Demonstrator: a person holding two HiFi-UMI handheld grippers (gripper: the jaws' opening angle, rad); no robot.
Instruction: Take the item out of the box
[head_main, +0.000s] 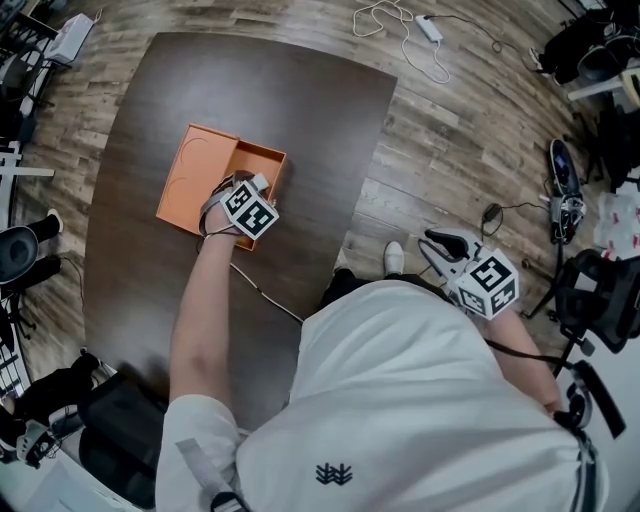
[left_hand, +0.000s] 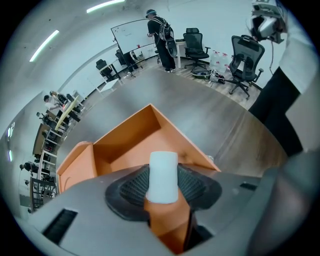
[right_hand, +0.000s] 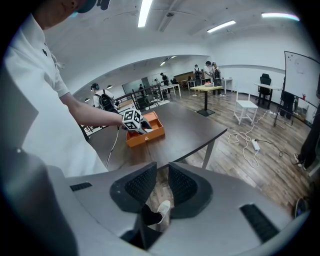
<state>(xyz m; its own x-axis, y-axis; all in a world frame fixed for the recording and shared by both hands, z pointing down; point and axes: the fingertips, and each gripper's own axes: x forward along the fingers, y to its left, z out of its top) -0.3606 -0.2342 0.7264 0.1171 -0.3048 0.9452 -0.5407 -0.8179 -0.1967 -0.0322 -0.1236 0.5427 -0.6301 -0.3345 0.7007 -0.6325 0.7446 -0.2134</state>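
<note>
Presently, head view: left hand-held gripper (head_main: 228, 195) down in open orange box (head_main: 262, 158) on bench (head_main: 250, 90); lid (head_main: 190, 172) flat alongside; bare bench all round, edges well apart.
Left gripper view: jaws wide, white item (left_hand: 163, 175) upright between pads, over box interior. Judged grasp stage; next: close on item, lift straight up past walls.
Right gripper view: right hand-held gripper (right_hand: 160, 182) off bench, jaws narrow, empty.

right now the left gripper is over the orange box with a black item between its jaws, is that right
Not quite. The item between the jaws is white, not black, as the left gripper view shows. The rest holds: the left gripper is over the orange box.
</note>
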